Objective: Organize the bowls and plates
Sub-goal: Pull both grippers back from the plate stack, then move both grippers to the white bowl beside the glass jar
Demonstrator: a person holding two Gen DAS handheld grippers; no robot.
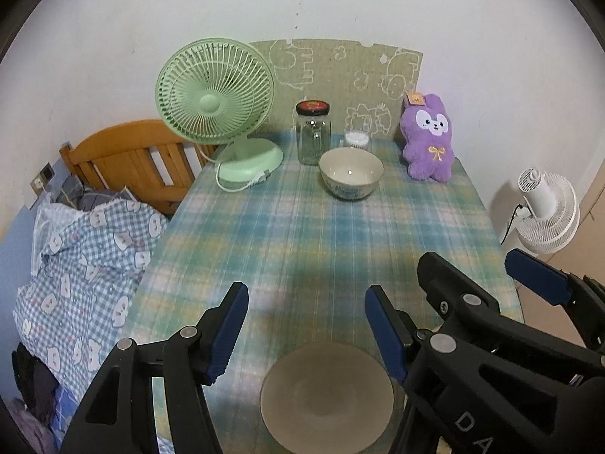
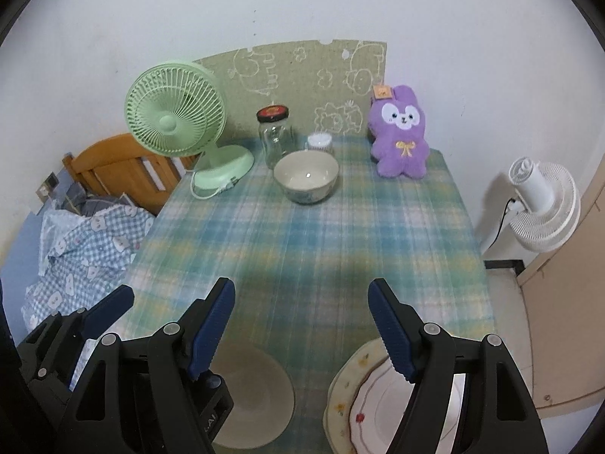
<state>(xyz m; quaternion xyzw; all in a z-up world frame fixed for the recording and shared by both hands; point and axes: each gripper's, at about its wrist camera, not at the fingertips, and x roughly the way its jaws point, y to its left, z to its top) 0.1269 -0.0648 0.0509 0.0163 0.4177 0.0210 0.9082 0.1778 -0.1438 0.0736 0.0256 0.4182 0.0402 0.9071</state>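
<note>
- Our left gripper (image 1: 306,325) hangs above the near end of the table with its blue-padded fingers spread and nothing between them; it is released.
- Our right gripper (image 2: 301,325) hovers just beside it on the right, likewise spread wide and empty. In the left wrist view we see it as the black frame with blue pads (image 1: 537,282) at the lower right.
- We see a plain beige plate (image 1: 327,397) lying flat on the checked tablecloth (image 1: 302,234), directly below the left gripper's fingers and not touching them.
- We see a stack of two plates at the near right corner: a cream plate with small flower marks (image 2: 340,397) underneath and a white scalloped plate (image 2: 382,401) on top. The right gripper's right finger (image 2: 391,336) crosses in front of them, above them.
- We find the bowl (image 1: 351,172) upright toward the far end of the table, well apart from the plates, cream inside with a faint pattern outside, apparently empty.
- We note a glass jar with a dark lid (image 1: 313,134) just behind the bowl to its left, and a small white tub (image 1: 356,139) just behind it.
- We see a green desk fan (image 1: 217,102) at the far left corner and a purple plush rabbit (image 1: 429,140) at the far right, leaning by the wall.
- We see a white fan (image 2: 540,208) beyond the table's right edge and a wooden bed frame with checked bedding (image 1: 87,249) to the left.
</note>
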